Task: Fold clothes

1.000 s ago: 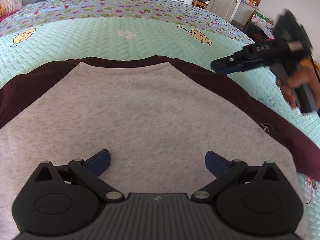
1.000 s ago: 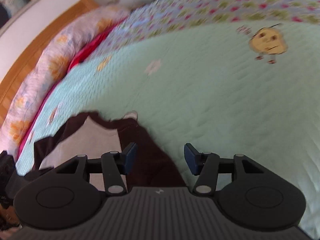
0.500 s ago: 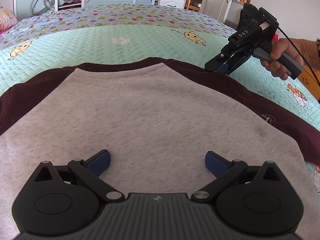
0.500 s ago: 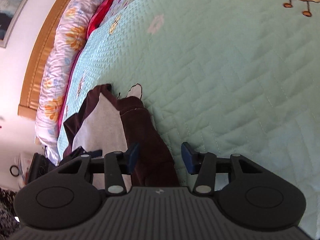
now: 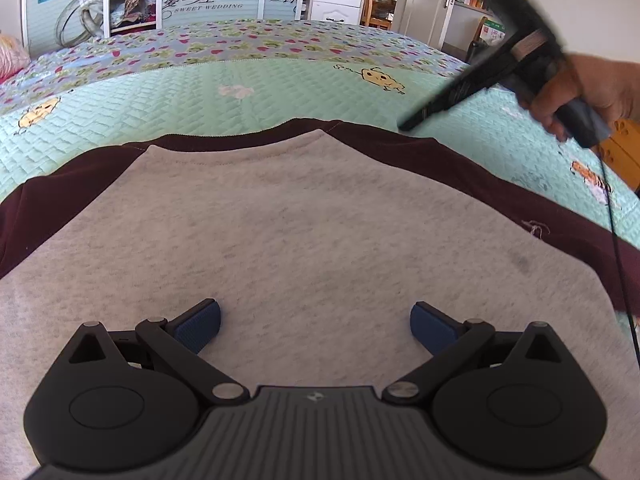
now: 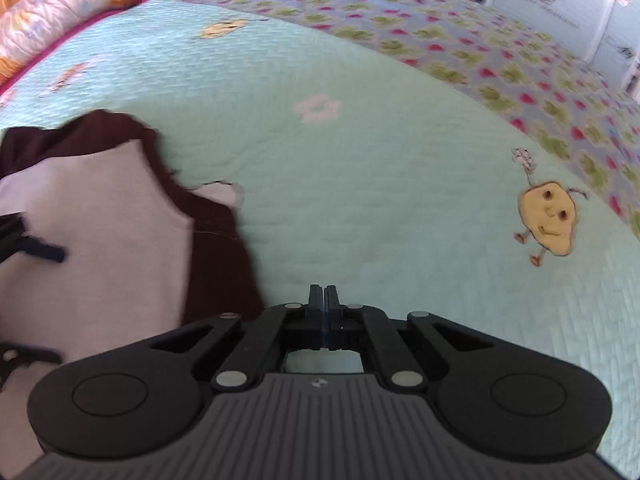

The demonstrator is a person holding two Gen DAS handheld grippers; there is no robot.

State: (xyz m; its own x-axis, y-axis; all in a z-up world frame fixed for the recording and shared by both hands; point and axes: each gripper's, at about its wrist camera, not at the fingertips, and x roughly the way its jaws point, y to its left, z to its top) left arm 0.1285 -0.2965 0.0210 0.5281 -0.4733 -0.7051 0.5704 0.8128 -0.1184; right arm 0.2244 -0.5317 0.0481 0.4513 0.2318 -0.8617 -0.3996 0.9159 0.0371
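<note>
Sweatshirt, grey marl fleece with dark maroon raglan sleeves, is spread flat on the quilted mint bedspread, collar pointing away and long axis running forward from the left tongs, which are held released directly over its body. The right tongs are clenched on nothing, beside the maroon sleeve, which lies to their left.

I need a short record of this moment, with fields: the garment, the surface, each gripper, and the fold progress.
garment: grey sweatshirt with dark maroon sleeves, lying flat
surface: green quilted bedspread
left gripper: open, above the grey body, holding nothing
right gripper: shut, empty, over the bedspread beside the sleeve
fold progress: no fold visible
</note>
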